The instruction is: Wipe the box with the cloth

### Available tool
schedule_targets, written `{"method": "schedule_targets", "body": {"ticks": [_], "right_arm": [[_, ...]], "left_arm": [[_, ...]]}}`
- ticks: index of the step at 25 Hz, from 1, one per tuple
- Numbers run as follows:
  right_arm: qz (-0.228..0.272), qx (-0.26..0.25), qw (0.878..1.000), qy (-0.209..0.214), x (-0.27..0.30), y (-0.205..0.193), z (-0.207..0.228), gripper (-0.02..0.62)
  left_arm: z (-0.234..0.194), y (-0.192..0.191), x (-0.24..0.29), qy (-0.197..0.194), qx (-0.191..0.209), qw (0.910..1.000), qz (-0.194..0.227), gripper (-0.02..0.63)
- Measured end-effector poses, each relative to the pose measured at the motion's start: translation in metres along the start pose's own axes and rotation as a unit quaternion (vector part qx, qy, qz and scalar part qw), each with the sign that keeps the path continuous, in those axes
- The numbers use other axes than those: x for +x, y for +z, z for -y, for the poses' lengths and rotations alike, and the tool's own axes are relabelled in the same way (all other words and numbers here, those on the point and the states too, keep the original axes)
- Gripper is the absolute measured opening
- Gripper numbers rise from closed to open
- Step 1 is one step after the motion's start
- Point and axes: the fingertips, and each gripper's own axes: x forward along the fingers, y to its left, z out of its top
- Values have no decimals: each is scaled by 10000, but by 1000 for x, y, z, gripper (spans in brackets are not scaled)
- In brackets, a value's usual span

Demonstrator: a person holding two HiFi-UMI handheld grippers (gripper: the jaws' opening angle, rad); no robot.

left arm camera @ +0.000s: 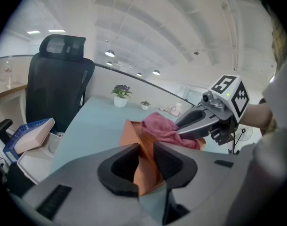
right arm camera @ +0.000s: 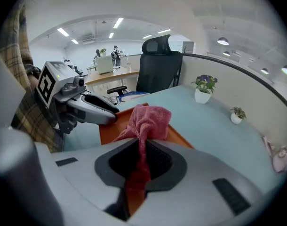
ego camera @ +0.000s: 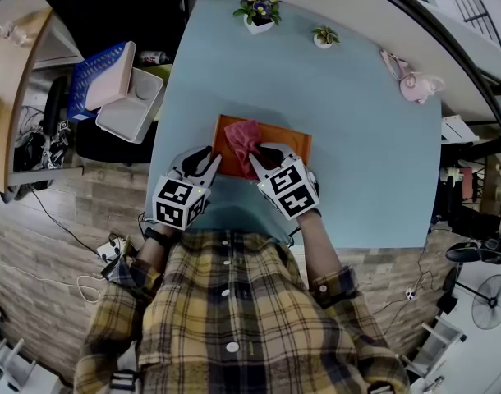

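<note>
Both sets of jaws are clenched: left gripper [ego camera: 211, 161] pins the box [ego camera: 296, 142] by its edge on the table [ego camera: 357, 187], right gripper [ego camera: 263, 156] pinches the cloth [ego camera: 242, 136] on top. Looks mid-wipe; next I'd drag the cloth across.

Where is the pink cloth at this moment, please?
In the head view the cloth lies on the orange box, left of its centre, pinched by the right gripper.

Office: swivel chair [left arm camera: 59, 84] beside a blue table [ego camera: 357, 179], potted plants [ego camera: 259, 10] at its far edge (strip lights [right arm camera: 117, 22] overhead).
</note>
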Motion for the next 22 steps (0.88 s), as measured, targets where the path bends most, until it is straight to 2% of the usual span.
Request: {"method": "schedule_targets", "body": {"ticks": [4, 8, 13, 22], "right_arm": [[-216, -168, 9993, -269, -12, -10, 8, 49], [-299, -121, 9985, -449, -20, -22, 17, 49], [-705, -212, 9941, -792, -37, -47, 36, 49], [-794, 128, 9892, -1228, -60, -71, 60, 49]], "left_arm": [[-1, 0, 0, -2, -11, 10000, 11, 97], [-2, 0, -1, 7, -18, 10000, 25, 97], [-1, 0, 0, 8, -23, 10000, 41, 97], [0, 0, 1, 23, -35, 10000, 46, 97]]}}
